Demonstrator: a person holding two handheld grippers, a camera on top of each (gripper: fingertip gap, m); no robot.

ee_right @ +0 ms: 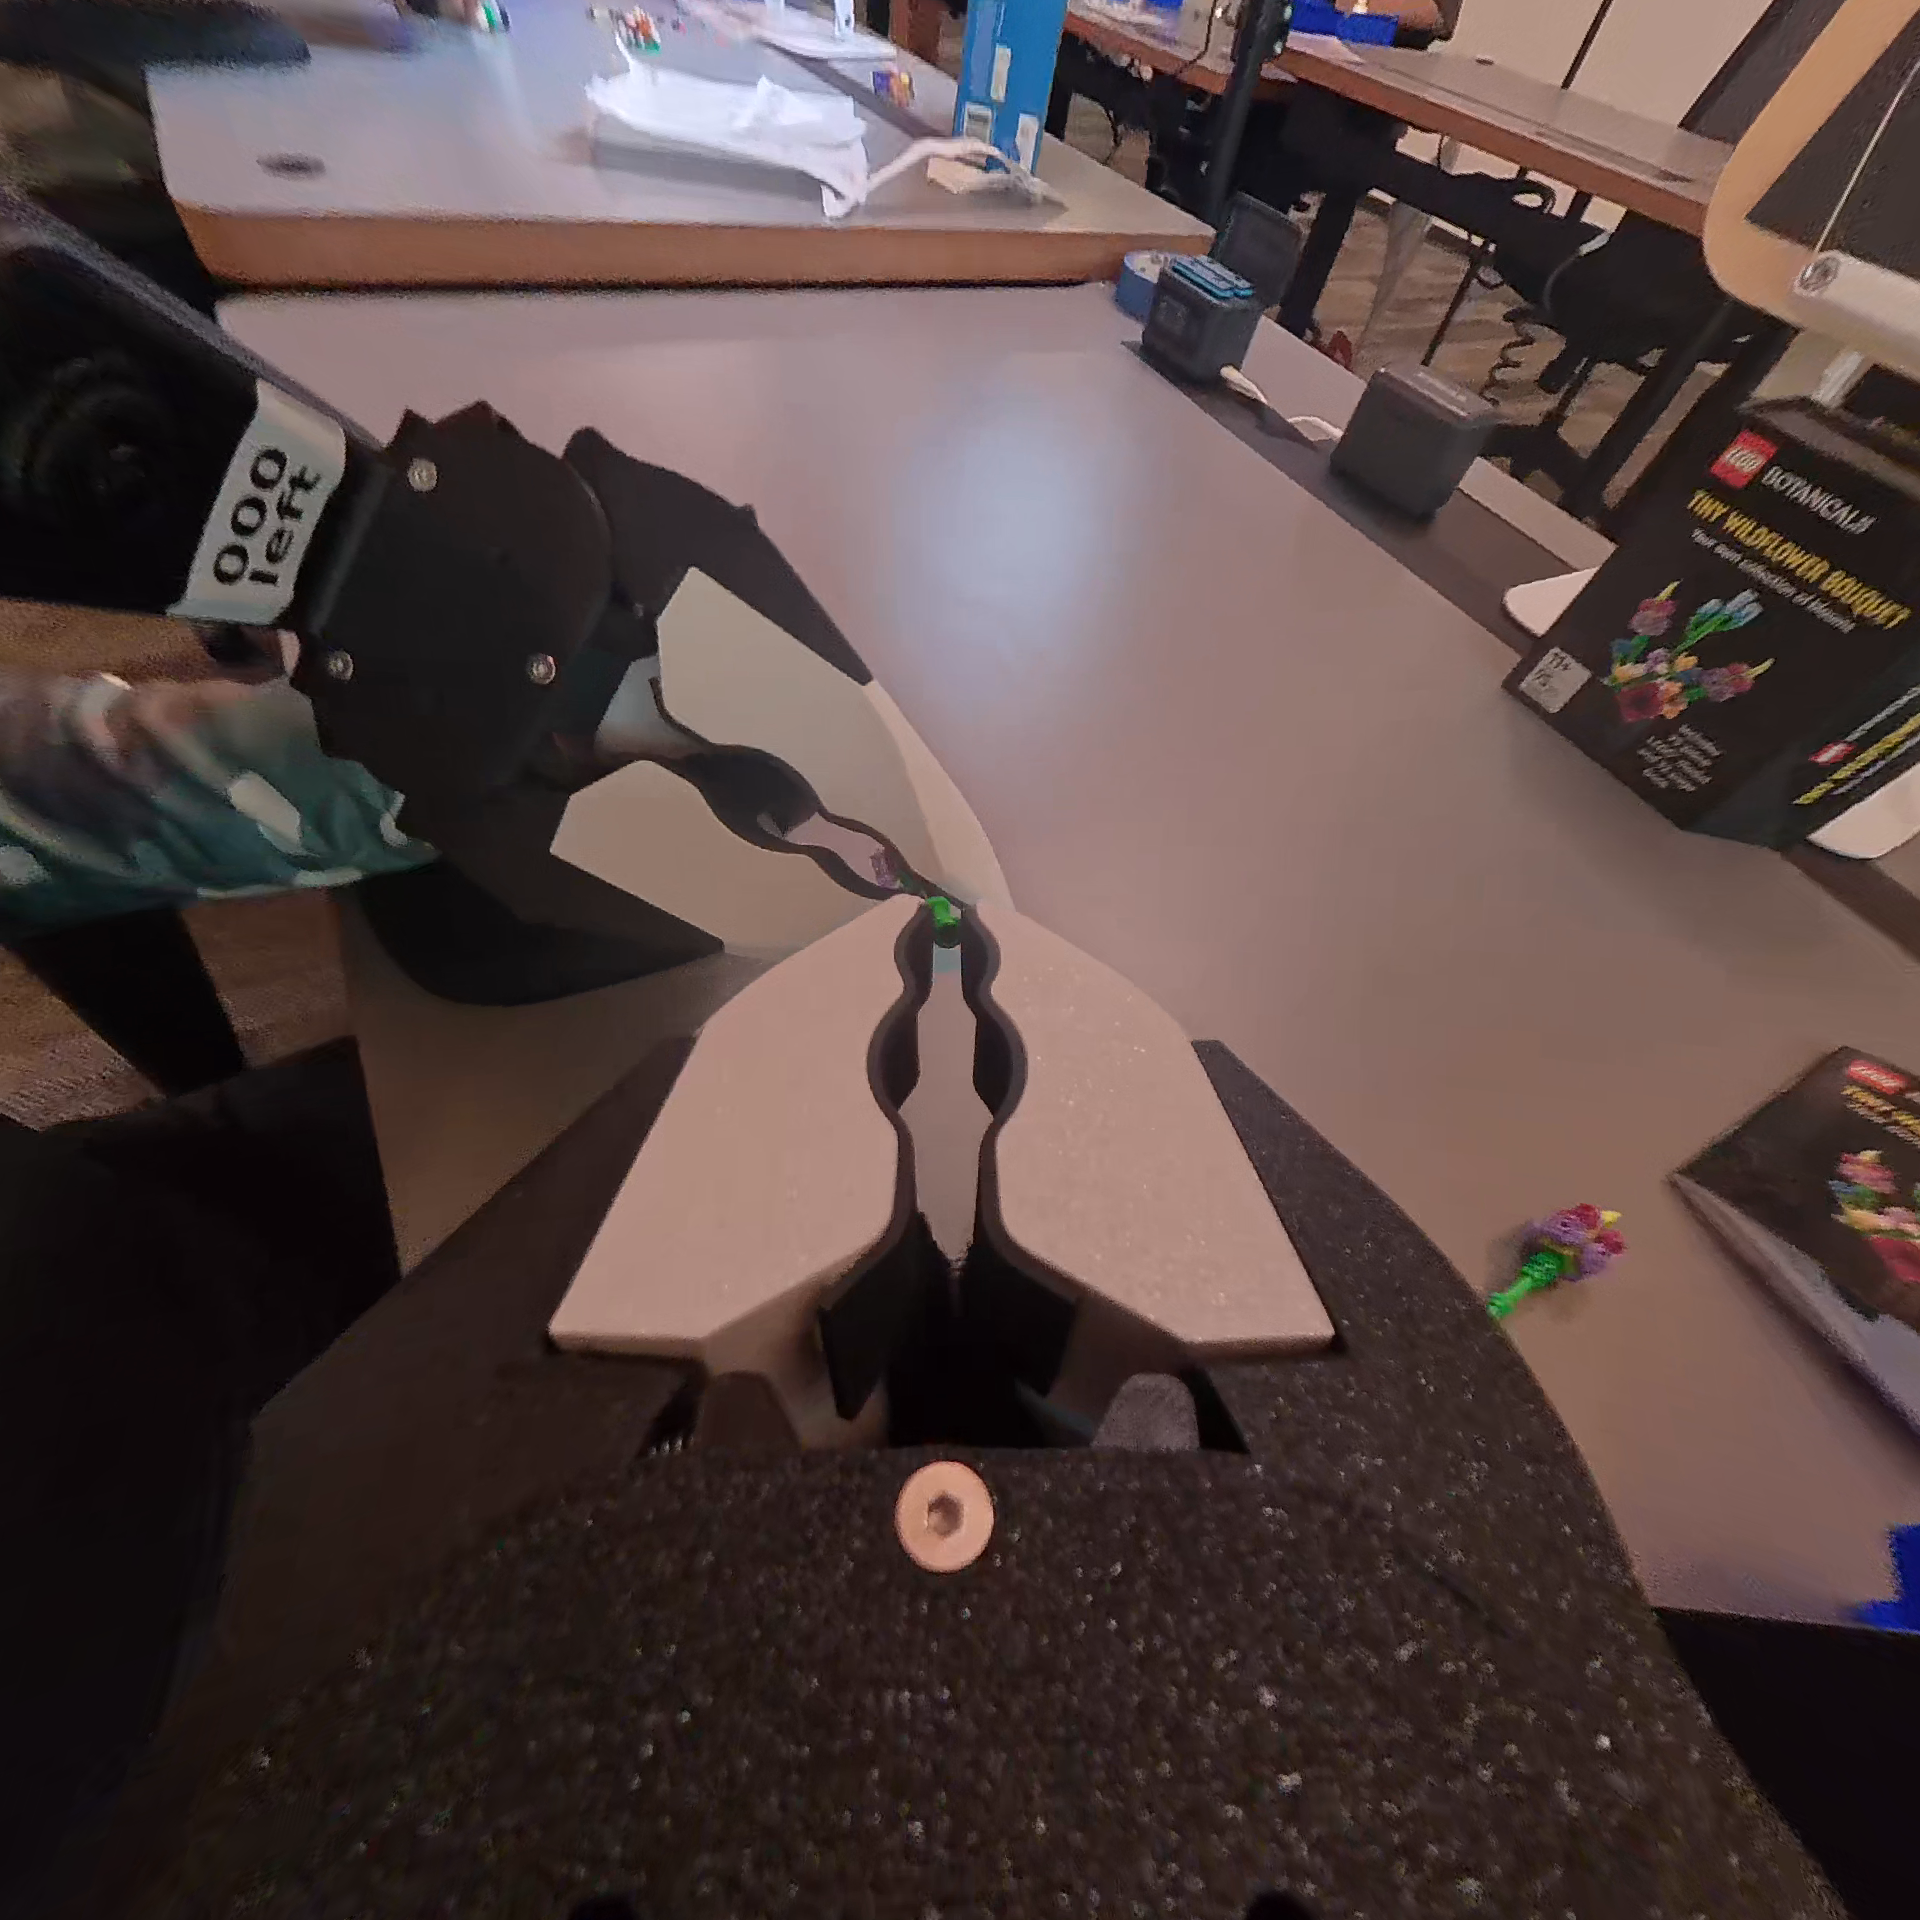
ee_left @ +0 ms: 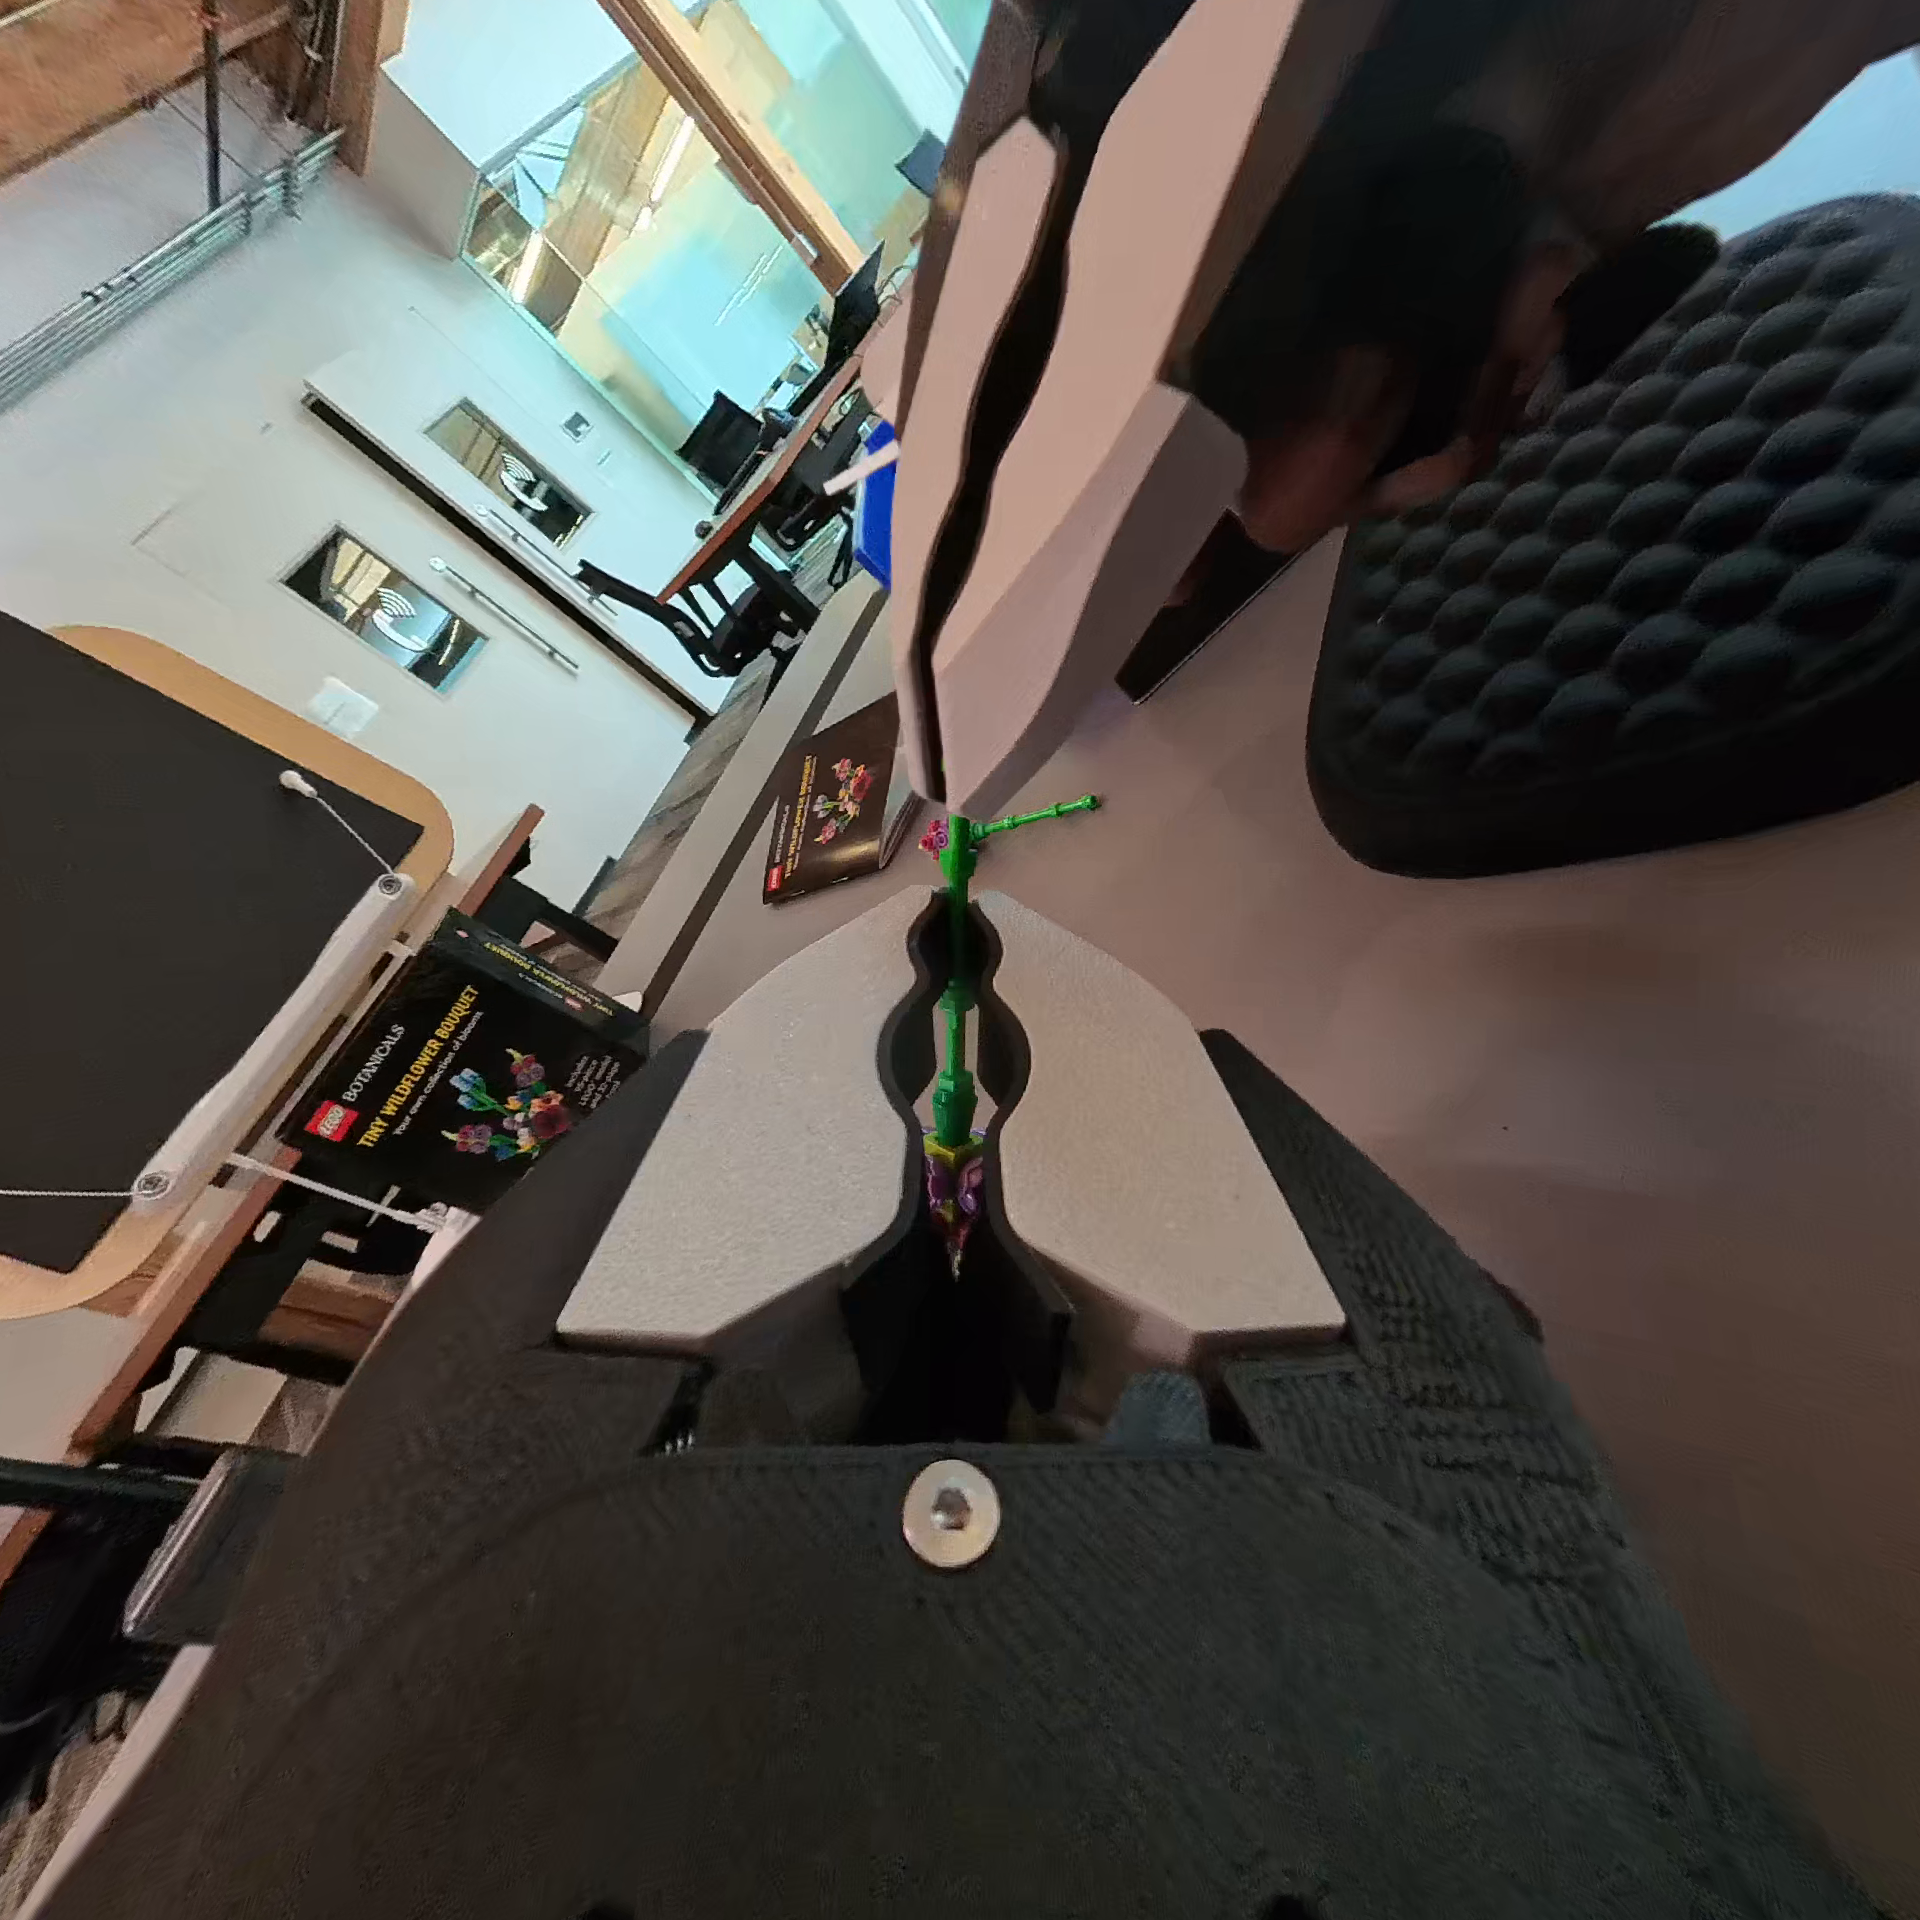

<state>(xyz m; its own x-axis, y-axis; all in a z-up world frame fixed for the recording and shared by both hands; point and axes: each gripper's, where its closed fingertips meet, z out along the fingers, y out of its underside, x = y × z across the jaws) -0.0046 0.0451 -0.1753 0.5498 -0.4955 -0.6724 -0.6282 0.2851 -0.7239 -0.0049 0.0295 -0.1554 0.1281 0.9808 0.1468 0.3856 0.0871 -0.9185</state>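
In the left wrist view, my left gripper [ee_left: 956, 906] is shut on a green toy-brick flower stem [ee_left: 954, 1049]. The stem runs along the gap between the fingers, with a purple flower [ee_left: 954, 1195] deep between the pads. A side branch [ee_left: 1039, 818] and a small pink blossom [ee_left: 932, 837] stick out past the fingertips. My right gripper [ee_left: 940, 788] comes in from above and meets the stem's far end. In the right wrist view, my right gripper [ee_right: 941, 916] is shut on the green stem end [ee_right: 943, 921], tip to tip with the left gripper [ee_right: 920, 885].
A grey table [ee_right: 1195, 644] lies below. A black flower-kit box [ee_right: 1745, 644] stands at the right and also shows in the left wrist view [ee_left: 468, 1081]. A booklet [ee_right: 1829, 1236] and a loose purple flower piece [ee_right: 1564, 1252] lie at the right. A black dimpled cushion [ee_left: 1642, 540] is close by. The tips of both grippers are at nearly the same place.
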